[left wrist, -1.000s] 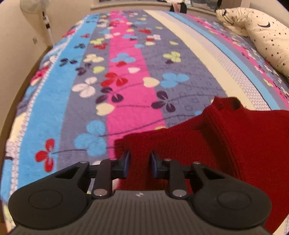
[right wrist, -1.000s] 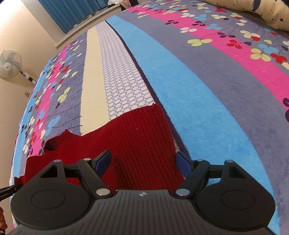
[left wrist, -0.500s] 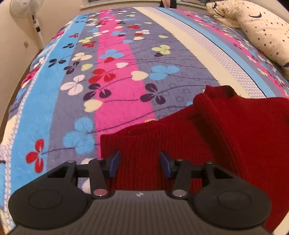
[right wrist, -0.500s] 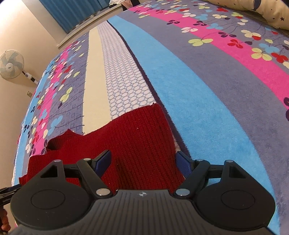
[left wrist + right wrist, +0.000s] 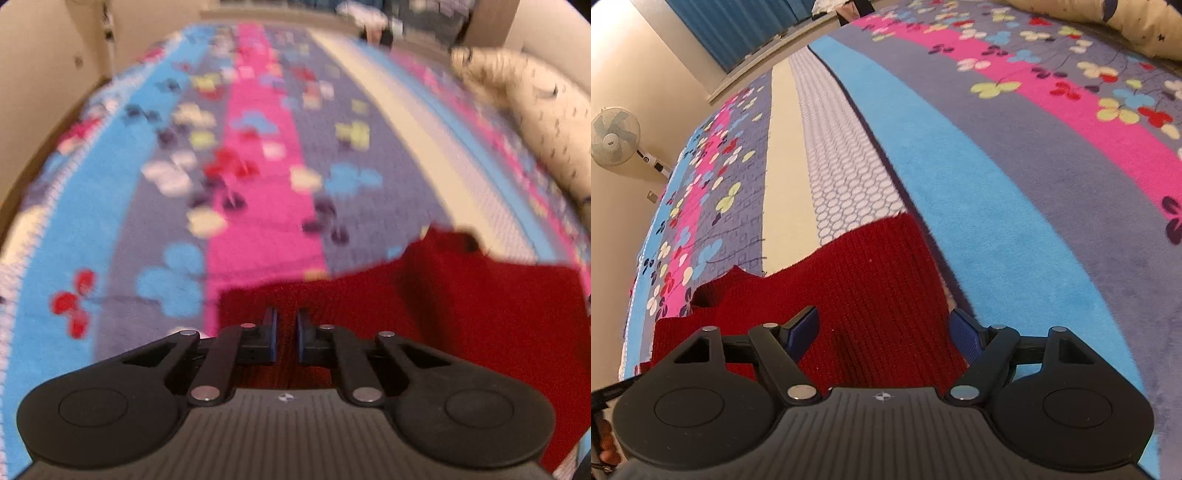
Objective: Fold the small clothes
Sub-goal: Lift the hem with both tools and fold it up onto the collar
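A red knitted garment lies spread flat on the bed's striped, flower-printed blanket, with one edge reaching the cream stripe and a pale star-print pillow well beyond it at the bed's far side. The left gripper sits over the garment's near corner, its fingers closing with the red knit between the blue pads, though the blur hides whether they already press on it. The right gripper hovers above the garment's opposite end with its fingers spread wide, grasping nothing.
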`<state>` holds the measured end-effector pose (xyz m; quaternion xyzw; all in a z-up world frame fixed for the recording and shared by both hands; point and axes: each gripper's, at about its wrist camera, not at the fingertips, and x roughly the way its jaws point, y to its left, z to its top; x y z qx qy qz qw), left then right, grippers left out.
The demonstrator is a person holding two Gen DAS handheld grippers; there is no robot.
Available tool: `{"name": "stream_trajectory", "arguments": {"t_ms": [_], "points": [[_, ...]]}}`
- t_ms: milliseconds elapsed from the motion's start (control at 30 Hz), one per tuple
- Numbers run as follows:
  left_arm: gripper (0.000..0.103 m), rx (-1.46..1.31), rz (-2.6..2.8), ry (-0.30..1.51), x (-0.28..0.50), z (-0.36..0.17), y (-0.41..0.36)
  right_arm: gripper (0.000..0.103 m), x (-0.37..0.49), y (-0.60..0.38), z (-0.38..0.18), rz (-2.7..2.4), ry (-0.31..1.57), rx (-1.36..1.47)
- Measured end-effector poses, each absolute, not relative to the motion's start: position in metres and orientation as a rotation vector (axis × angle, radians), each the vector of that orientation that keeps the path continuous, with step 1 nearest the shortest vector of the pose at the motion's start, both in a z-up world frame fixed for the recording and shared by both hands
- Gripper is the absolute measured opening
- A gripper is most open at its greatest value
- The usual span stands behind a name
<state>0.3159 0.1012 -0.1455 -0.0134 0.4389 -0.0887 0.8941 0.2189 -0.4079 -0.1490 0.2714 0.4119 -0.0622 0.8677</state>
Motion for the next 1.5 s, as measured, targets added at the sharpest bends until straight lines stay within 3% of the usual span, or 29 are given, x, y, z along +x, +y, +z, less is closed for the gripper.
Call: {"name": "stream_trajectory", "arguments": {"t_ms": [100, 200, 533, 600, 633, 667, 733, 867, 900, 933, 967, 1033, 1133, 1300, 1333, 1367, 1400, 1500], "points": [[0.01, -0.043, -0.142, 0.865, 0.311, -0.123, 0.13, 0.078, 0.209, -0.413, -0.138, -0.13, 0.816, 0.555], [0.011, -0.01, -0.116, 0.956, 0.325, -0.142, 0.137, 0.078, 0.205, -0.419, -0.137, -0.144, 0.789, 0.544], [0.011, 0.02, -0.075, 0.985, 0.334, -0.168, 0.117, 0.07, 0.231, -0.415, -0.158, -0.139, 0.78, 0.456], [0.012, 0.019, -0.069, 0.987, 0.335, -0.165, 0.119, 0.027, 0.24, -0.409, -0.163, -0.119, 0.782, 0.409], [0.012, 0.016, -0.068, 0.985, 0.335, -0.165, 0.119, 0.013, 0.243, -0.407, -0.163, -0.124, 0.785, 0.39], [0.012, 0.016, -0.065, 0.986, 0.335, -0.164, 0.12, 0.012, 0.243, -0.407, -0.16, -0.15, 0.769, 0.377], [0.019, 0.025, -0.052, 0.987, 0.335, -0.166, 0.12, 0.012, 0.239, -0.411, -0.152, -0.202, 0.718, 0.367], [0.062, 0.083, 0.02, 0.968, 0.331, -0.17, 0.117, 0.016, 0.252, -0.428, -0.189, -0.221, 0.846, 0.449], [0.071, 0.081, 0.035, 0.967, 0.327, -0.166, 0.12, 0.019, 0.251, -0.427, -0.189, -0.227, 0.823, 0.439], [0.088, 0.069, 0.06, 0.967, 0.322, -0.162, 0.124, 0.031, 0.248, -0.427, -0.184, -0.232, 0.801, 0.435], [0.091, 0.05, 0.082, 0.953, 0.313, -0.155, 0.13, 0.05, 0.245, -0.428, -0.177, -0.238, 0.785, 0.455], [0.091, 0.006, 0.069, 0.929, 0.293, -0.142, 0.138, 0.064, 0.229, -0.437, -0.163, -0.247, 0.748, 0.535], [0.094, -0.042, -0.009, 0.952, 0.252, -0.132, 0.14, 0.067, 0.195, -0.438, -0.142, -0.215, 0.712, 0.554], [0.094, 0.018, -0.085, 1.043, 0.204, -0.156, 0.121, 0.068, 0.137, -0.417, -0.139, -0.156, 0.767, 0.516], [0.086, 0.016, -0.068, 1.082, 0.203, -0.166, 0.119, 0.068, 0.129, -0.413, -0.142, -0.154, 0.781, 0.52], [0.044, -0.003, -0.069, 1.118, 0.201, -0.175, 0.119, 0.068, 0.122, -0.408, -0.145, -0.152, 0.794, 0.525], [0.019, -0.052, -0.09, 1.159, 0.2, -0.18, 0.121, 0.068, 0.115, -0.404, -0.149, -0.152, 0.805, 0.529], [0.017, -0.085, -0.056, 1.091, 0.184, -0.163, 0.127, 0.064, 0.1, -0.393, -0.158, -0.164, 0.818, 0.564]]}}
